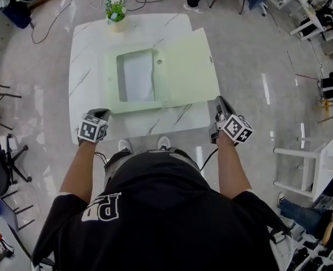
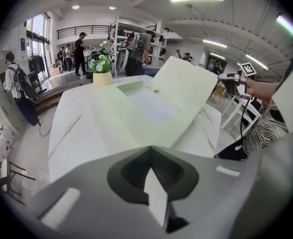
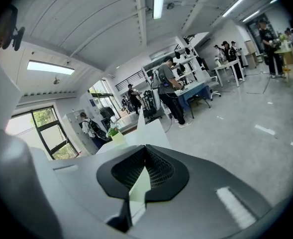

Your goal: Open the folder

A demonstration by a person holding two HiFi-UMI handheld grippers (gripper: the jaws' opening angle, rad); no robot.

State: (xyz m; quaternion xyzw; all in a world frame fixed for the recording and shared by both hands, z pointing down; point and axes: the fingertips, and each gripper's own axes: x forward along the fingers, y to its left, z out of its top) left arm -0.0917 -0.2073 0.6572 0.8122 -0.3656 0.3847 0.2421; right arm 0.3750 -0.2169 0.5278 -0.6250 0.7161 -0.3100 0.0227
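Folder (image 1: 183,66) lies open, its long axis running left-right.

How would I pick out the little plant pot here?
Find the white marble table. At its far edge, beyond the pale green folder, stands the plant pot. It is the only upright thing there, topped with green and white flowers.

The folder (image 1: 183,66) is pale green around a white sheet (image 1: 138,75), the table (image 1: 87,55) white veined with grey, the plant (image 1: 116,7) green with white flowers, and the left gripper (image 1: 105,113) and right gripper (image 1: 217,99) grey with black-and-white marker squares.
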